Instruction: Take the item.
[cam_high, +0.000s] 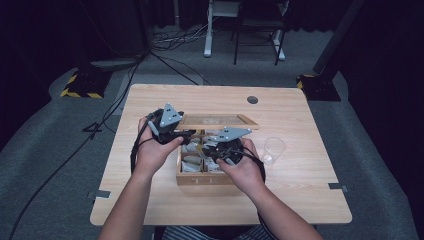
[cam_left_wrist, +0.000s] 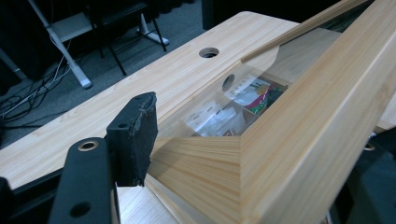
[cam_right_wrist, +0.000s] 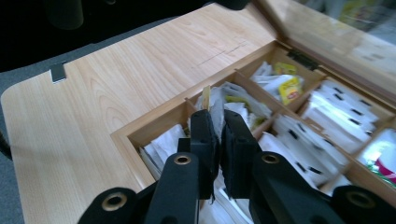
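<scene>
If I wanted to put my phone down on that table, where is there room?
The pale wooden table is bare along the near edge and the far strip beside the round cable hole. It is crowded mid-table, around the compartmented wooden tea box and the clear plastic cup.

Clear plastic cup (cam_high: 274, 148) on wooden table (cam_high: 155, 195) (round hole (cam_high: 252, 99) at back)

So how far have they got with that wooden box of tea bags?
The lid is already up, with the left gripper holding its frame. The right gripper is shut on a tea bag over the box. The clear cup beside the box looks empty, so probably the bag goes there next.
</scene>
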